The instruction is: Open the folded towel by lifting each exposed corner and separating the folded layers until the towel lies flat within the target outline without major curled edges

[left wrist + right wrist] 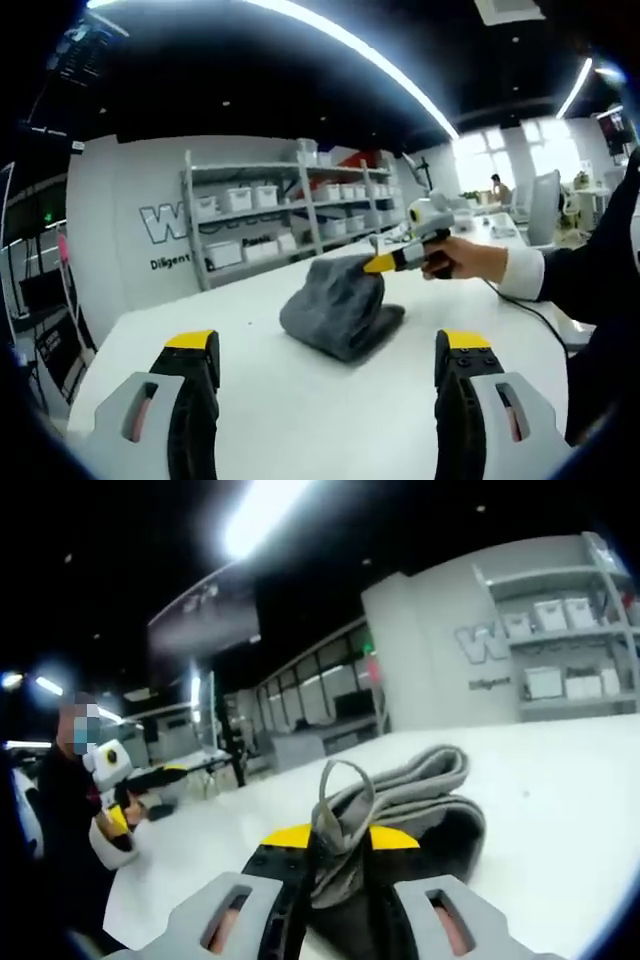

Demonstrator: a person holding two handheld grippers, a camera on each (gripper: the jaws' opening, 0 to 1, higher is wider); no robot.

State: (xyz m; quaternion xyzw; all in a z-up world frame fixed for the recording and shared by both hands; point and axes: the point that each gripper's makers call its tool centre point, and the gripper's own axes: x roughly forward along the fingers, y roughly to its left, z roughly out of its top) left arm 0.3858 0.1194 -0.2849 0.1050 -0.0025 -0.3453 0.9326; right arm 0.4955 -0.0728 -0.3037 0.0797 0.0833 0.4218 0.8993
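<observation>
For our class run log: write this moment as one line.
right hand-held gripper: shut on grey towel corner, lifting | left hand-held gripper: open, apart | towel: still folded on white table

We note a white table (300,400) spanning the lower frame of the left gripper view; a folded grey towel (335,310) lies directly on it, near frame centre

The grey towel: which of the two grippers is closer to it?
Right. The right gripper is clamped on the grey towel's top layer; the left gripper hangs open, short of it, not touching.
</observation>
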